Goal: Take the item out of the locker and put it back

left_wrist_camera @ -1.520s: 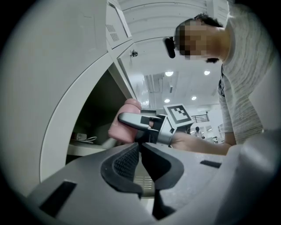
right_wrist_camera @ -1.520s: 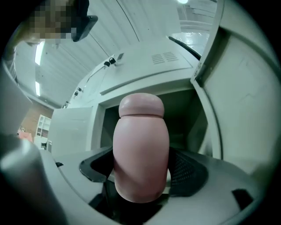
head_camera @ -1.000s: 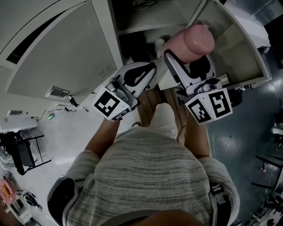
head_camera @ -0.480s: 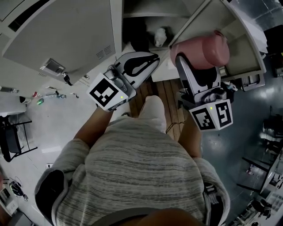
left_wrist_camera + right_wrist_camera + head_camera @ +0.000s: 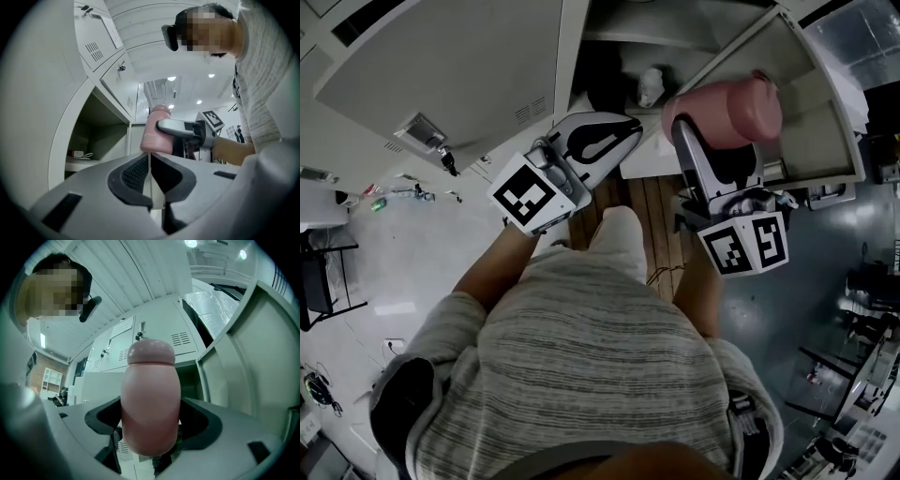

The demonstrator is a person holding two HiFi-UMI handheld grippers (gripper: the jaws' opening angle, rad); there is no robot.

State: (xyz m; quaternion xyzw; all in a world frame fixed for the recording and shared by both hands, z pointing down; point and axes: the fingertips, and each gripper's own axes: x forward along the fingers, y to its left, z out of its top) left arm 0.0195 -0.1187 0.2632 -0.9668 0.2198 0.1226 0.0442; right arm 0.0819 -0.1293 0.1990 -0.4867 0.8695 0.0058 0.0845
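Note:
A pink bottle (image 5: 725,109) (image 5: 151,399) with a rounded cap is clamped between the jaws of my right gripper (image 5: 717,141) (image 5: 151,420), held in front of the open locker (image 5: 675,42). From the left gripper view the same pink bottle (image 5: 158,133) shows upright in the right gripper's jaws (image 5: 180,129), outside the locker's opening. My left gripper (image 5: 609,141) (image 5: 150,180) is shut with nothing between its jaws, which meet at a thin line. It hangs to the left of the bottle, near the locker's lower shelf (image 5: 82,161).
The locker's open door (image 5: 811,103) swings out on the right. A closed grey locker door (image 5: 441,84) fills the left. A small white object (image 5: 650,86) sits on a shelf inside, and a white cable item (image 5: 79,153) lies on the shelf. Wooden floor boards (image 5: 652,202) run below.
The right gripper and pink bottle have shifted slightly right and away from the locker's interior. The left gripper stays shut and keeps its place beside it.

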